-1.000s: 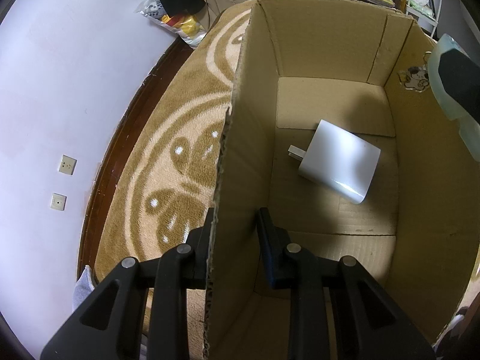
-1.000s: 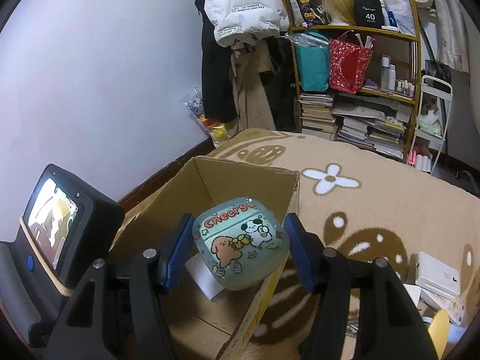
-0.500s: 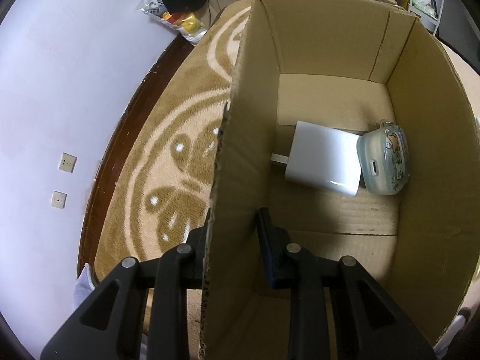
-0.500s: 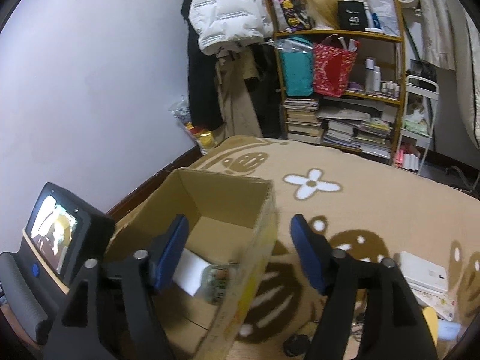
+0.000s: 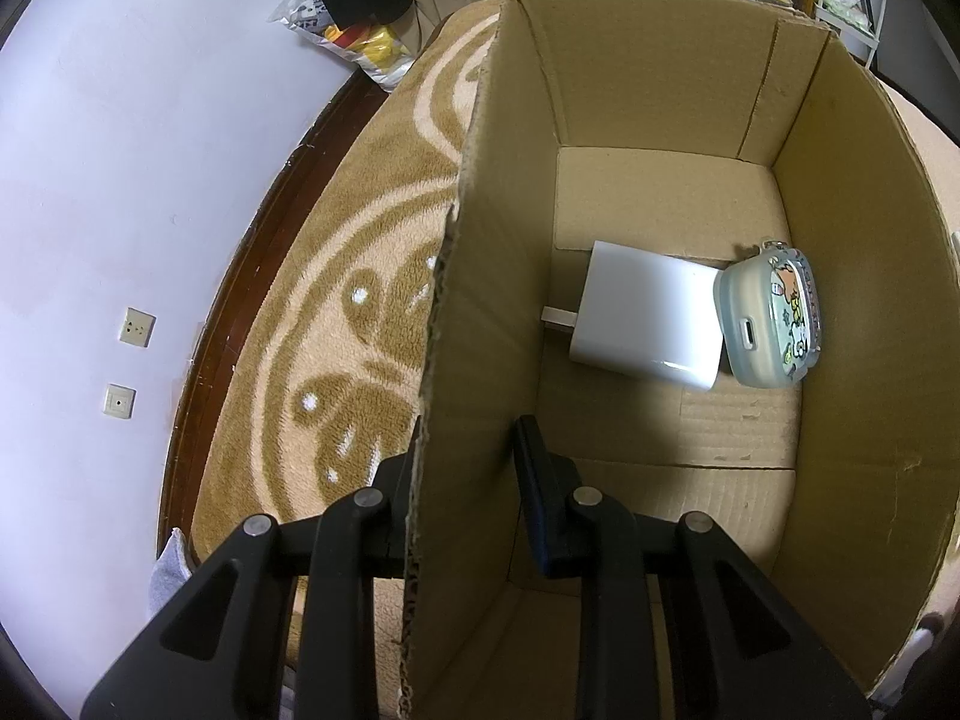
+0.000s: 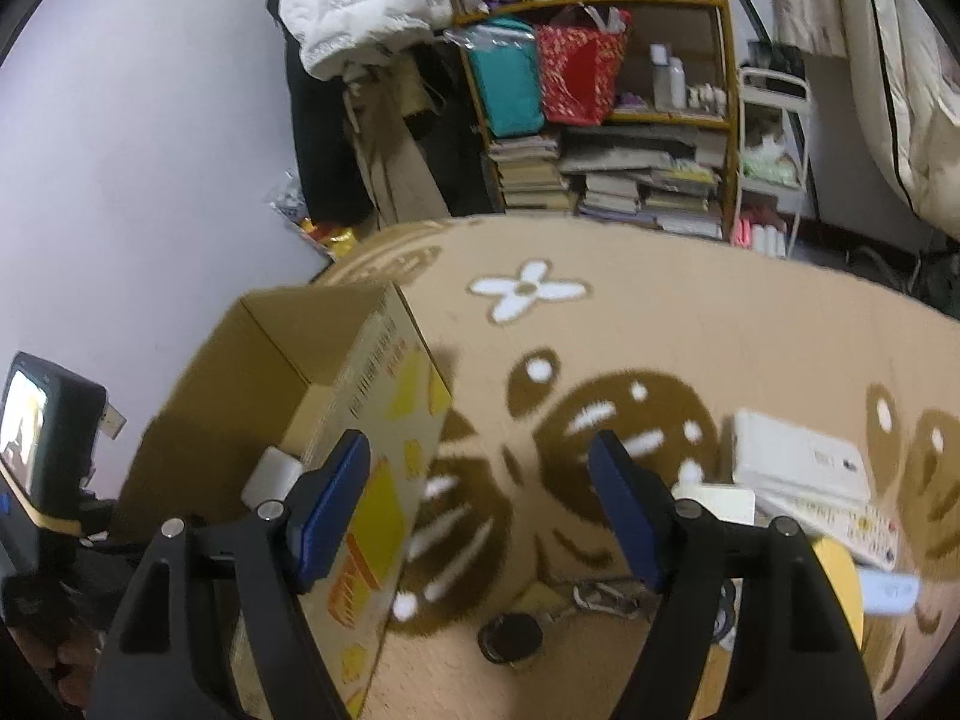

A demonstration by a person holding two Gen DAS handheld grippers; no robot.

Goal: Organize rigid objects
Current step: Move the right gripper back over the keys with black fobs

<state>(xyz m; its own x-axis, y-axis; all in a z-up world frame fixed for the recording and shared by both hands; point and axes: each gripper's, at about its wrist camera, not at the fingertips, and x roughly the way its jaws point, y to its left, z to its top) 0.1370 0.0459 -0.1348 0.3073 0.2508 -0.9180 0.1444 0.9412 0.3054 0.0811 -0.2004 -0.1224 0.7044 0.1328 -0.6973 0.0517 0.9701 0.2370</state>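
Two items on the cardboard box [image 5: 660, 72] floor: one white charger [image 5: 645, 324] and one cartoon earbuds case [image 5: 771, 324], touching. Our left gripper [image 5: 465, 462] clamps the box wall. Right gripper [image 6: 480, 492] is spread and holds nothing, over the carpet [image 6: 690, 330].

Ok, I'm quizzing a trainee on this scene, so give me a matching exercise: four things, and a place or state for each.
Things:
1. white charger
2. cartoon case
3. left gripper
4. right gripper

Places or states:
A. open, holding nothing
B. against the box's right wall
C. clamped on the box wall
D. flat on the box floor, prongs toward the left wall

Pairs: 1-D, 2-B, 3-C, 4-A
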